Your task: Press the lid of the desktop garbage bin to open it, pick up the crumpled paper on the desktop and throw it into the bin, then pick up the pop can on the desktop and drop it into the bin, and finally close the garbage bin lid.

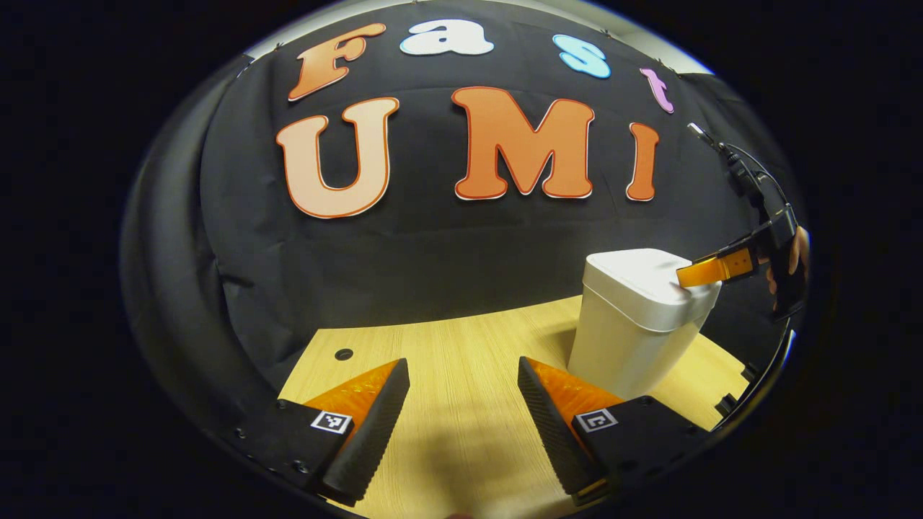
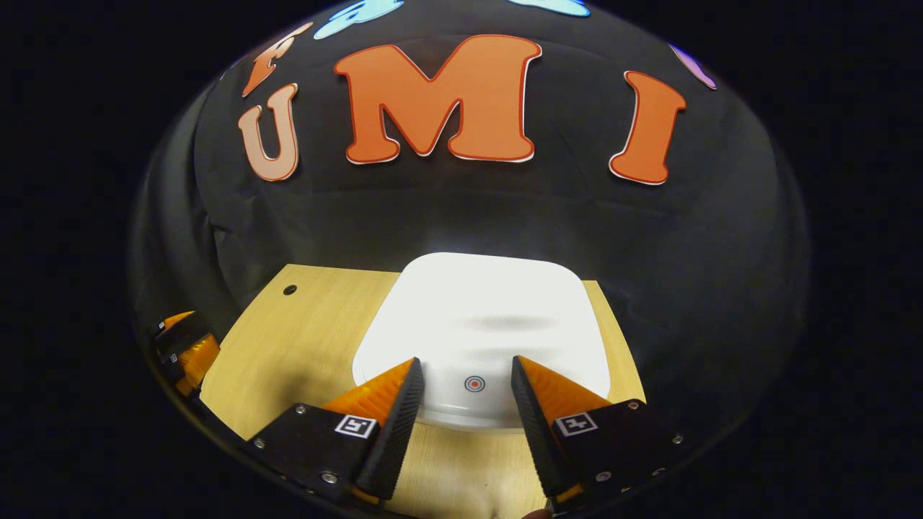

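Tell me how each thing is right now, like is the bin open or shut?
Garbage bin: upright on the table, lid shut.
Right gripper: open, fingertips at the lid's near edge, either side of its round mark.
Left gripper: open, holding nothing, over the table.

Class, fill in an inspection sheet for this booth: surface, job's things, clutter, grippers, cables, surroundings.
Surface: wooden table, small round hole near its far left corner.
Job's things: white bin upright on the table, lid shut, round mark near the lid's front edge.
Clutter: nothing seen.
Grippers: left gripper open above bare table; right gripper open, fingertips at the lid's front edge, either side of the mark.
Cables: black cable behind the right gripper.
Surroundings: black cloth wall.
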